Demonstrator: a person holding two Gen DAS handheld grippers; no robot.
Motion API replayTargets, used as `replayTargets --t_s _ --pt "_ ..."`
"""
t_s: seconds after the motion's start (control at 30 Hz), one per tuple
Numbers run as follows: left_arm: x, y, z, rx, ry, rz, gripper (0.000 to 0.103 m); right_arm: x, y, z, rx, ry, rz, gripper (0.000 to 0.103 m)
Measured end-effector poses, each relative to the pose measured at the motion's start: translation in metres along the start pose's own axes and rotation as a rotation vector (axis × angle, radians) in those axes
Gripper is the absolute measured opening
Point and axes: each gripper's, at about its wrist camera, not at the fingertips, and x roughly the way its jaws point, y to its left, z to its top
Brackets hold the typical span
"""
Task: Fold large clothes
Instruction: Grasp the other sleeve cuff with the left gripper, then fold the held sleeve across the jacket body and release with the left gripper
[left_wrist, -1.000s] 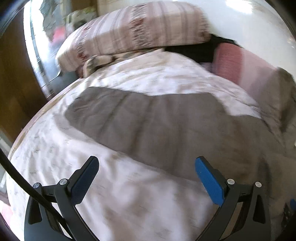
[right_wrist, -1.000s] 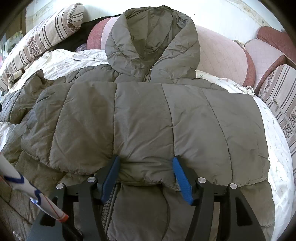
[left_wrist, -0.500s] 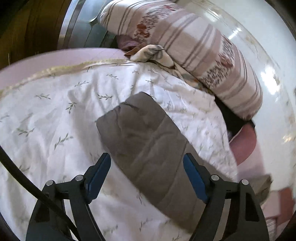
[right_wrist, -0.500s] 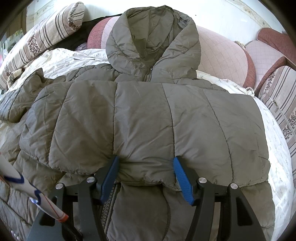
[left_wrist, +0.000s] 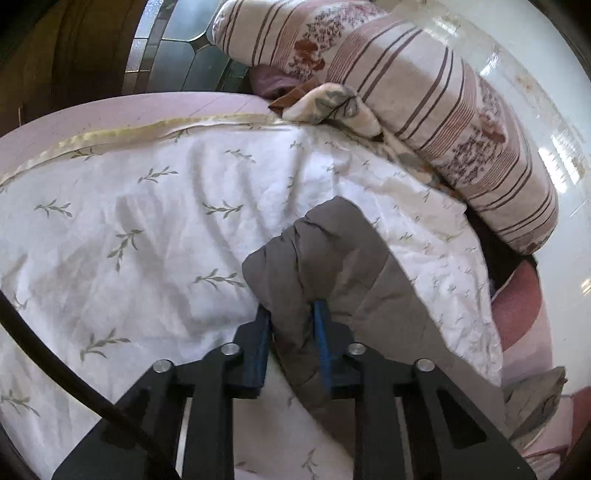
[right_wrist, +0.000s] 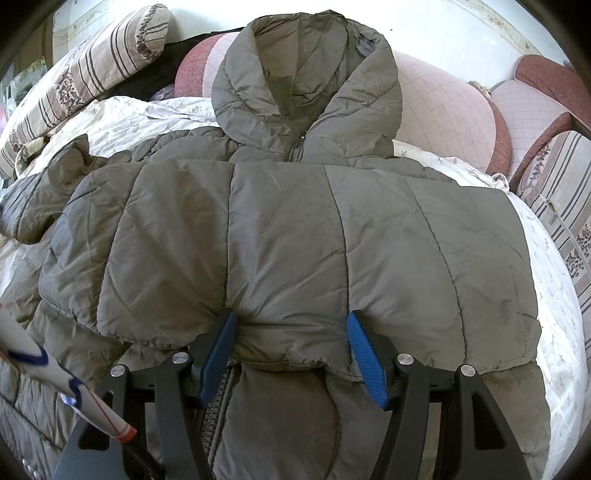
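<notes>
Early in folding: puffer jacket (right_wrist: 295, 229) spread on the bed (left_wrist: 147, 206), one sleeve folded across the chest under the hood. Left gripper (left_wrist: 291, 332) clamped on the other sleeve's cuff (left_wrist: 295, 266); right gripper (right_wrist: 291, 343) pinching the folded sleeve's edge.

Matt quilted jacket (right_wrist: 295, 240); crumpled cotton-like bedsheet (left_wrist: 147, 240).

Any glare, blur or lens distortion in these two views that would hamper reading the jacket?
Left wrist: sharp, strong fisheye bending of the bed edge, blown-out glare on the wall; the sleeve reads clearly. Right wrist: sharp and evenly lit, the jacket bulges with the lens, corners vignette black.
</notes>
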Motion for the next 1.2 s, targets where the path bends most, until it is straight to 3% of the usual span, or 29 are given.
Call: replayTargets --t_s 0.13,0.33,0.5,0.57,0.63,0.67,0.7,0.83,0.93,1.2 --pt "-0.016 -0.020 -0.003 0.089 -0.055 0.044 0.014 0.000 0.000 0.000 0.000 0.000 -0.001 0.067" --pt "-0.059 -0.055 -0.006 0.168 -0.120 -0.028 0.014 -0.006 -0.002 0.003 0.012 0.000 0.002 0.066" --pt "-0.110 -0.101 -0.018 0.261 -0.172 -0.115 0.014 -0.051 -0.011 0.013 0.059 -0.146 0.051 0.067" --pt "-0.132 -0.122 -0.029 0.298 -0.187 -0.164 0.014 -0.046 -0.015 0.014 0.074 -0.111 0.059 0.072" --pt "-0.153 -0.144 -0.041 0.329 -0.199 -0.202 0.013 -0.017 -0.019 0.009 0.091 0.034 0.084 0.075" --pt "-0.165 -0.157 -0.048 0.348 -0.202 -0.229 0.013 -0.001 -0.021 0.005 0.094 0.110 0.084 0.074" --pt "-0.172 -0.168 -0.055 0.369 -0.205 -0.247 0.013 0.001 -0.023 0.004 0.113 0.114 0.090 0.074" --pt "-0.208 -0.222 -0.091 0.471 -0.205 -0.323 0.013 -0.034 -0.044 0.014 0.219 -0.013 0.195 0.074" --pt "-0.233 -0.260 -0.123 0.547 -0.185 -0.373 0.013 -0.063 -0.071 0.017 0.307 -0.121 0.187 0.074" --pt "-0.277 -0.357 -0.241 0.743 -0.076 -0.540 0.013 -0.090 -0.141 0.002 0.534 -0.197 0.140 0.074"
